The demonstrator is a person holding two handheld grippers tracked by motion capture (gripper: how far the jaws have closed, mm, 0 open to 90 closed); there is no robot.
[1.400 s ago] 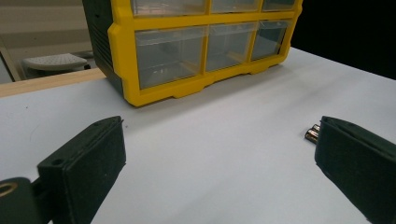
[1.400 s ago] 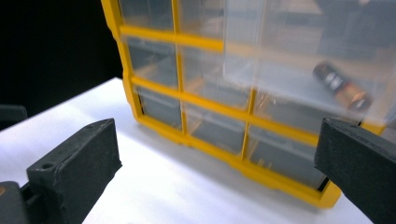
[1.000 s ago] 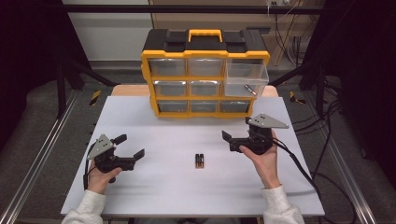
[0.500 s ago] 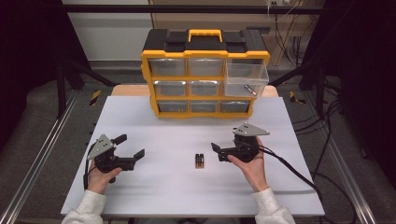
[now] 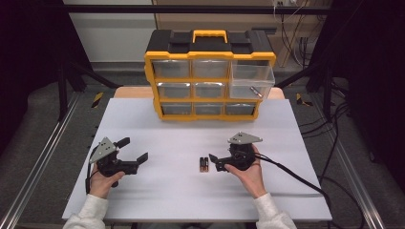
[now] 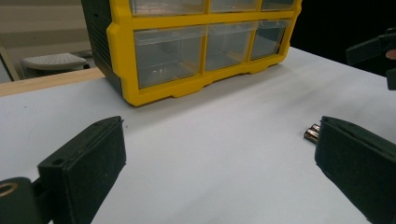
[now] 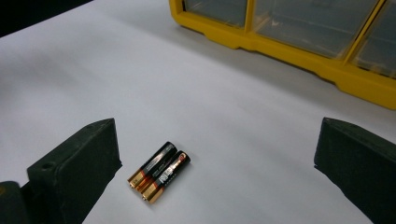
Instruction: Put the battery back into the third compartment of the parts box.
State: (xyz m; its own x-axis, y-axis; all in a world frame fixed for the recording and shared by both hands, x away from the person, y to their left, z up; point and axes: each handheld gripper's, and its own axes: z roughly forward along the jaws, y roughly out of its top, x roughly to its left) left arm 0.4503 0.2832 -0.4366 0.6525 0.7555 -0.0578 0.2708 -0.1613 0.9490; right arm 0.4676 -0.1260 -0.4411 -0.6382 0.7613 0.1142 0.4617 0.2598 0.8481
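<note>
Black-and-copper batteries [image 5: 204,164] lie side by side, touching, on the white tabletop [image 5: 286,129], just beside your right gripper [image 5: 213,162], whose jaws are spread. Your left gripper [image 5: 133,151], also spread, sits well apart, facing the yellow drawer cabinet [image 5: 210,76].

Small white print runs along one of the two batteries [image 7: 159,178] lying side by side before my right hand-held gripper [image 7: 215,172], too blurred for me to read; I can read no other lettering.
</note>
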